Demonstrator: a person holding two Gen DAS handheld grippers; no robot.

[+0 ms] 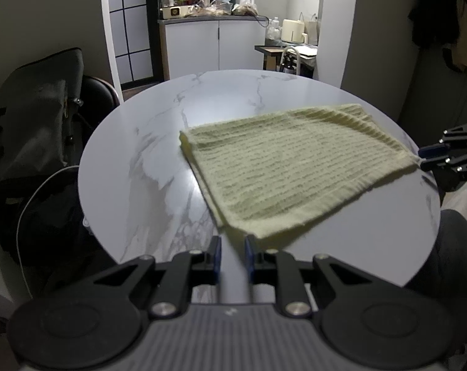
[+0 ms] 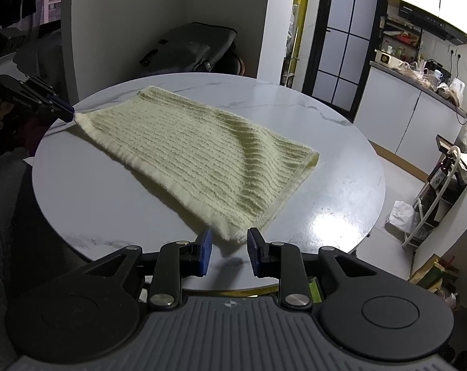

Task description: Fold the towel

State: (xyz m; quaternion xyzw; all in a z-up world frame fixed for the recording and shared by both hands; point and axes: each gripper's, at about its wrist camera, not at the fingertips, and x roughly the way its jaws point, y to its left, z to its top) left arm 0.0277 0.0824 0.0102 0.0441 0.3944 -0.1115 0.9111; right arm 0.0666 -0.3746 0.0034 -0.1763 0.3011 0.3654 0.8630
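The round marble counter [image 1: 146,160] carries a single pale yellow ribbed towel [image 1: 289,167], which lies on the half nearer the person. The towel looks already doubled: a thick folded edge shows at its far left corner in the left wrist view, and two layers seem to meet along the near border. It lies mostly flat, though a soft ridge runs across it in the right wrist view, so the layers are not fully smoothed. Judging from this, at least one fold is done, and what probably remains is a second fold and some tidying of the edges.

The left claw [image 1: 232,255] sits just off one near corner of the towel with its jaws narrowly parted; the blue pads do not press on the cloth, and the corner lies just ahead of them. The right claw [image 2: 229,252] stands at the other near corner, jaws a little wider, the towel's tip between or just ahead of the pads but not pinched.
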